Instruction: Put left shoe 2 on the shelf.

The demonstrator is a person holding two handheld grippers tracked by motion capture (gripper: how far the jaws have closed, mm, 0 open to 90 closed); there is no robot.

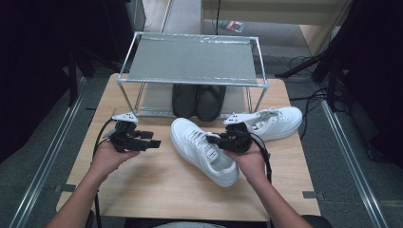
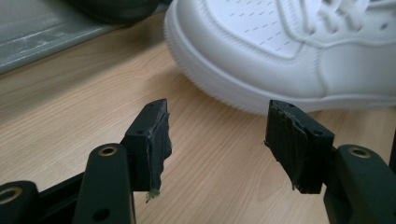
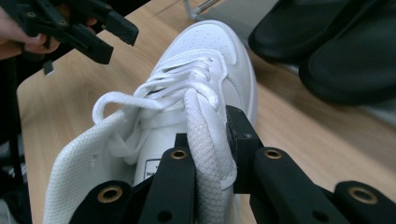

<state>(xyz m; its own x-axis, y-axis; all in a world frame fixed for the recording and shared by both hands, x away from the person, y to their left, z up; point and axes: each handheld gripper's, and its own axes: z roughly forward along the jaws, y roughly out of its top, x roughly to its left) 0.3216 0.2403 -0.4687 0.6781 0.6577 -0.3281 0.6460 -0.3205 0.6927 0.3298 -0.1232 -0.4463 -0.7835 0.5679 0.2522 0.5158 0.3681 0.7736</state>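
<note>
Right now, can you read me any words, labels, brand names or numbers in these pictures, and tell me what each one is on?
No text can be read.
Tongue label of the white sneaker in the right gripper: dark print, too small and blurred to read.
Coloured packet on the floor behind the shoe rack: markings too small to read.

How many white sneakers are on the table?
2. One white sneaker lies at the table's middle, clamped by the right gripper. The second sneaker lies farther right, beside the rack.
</note>
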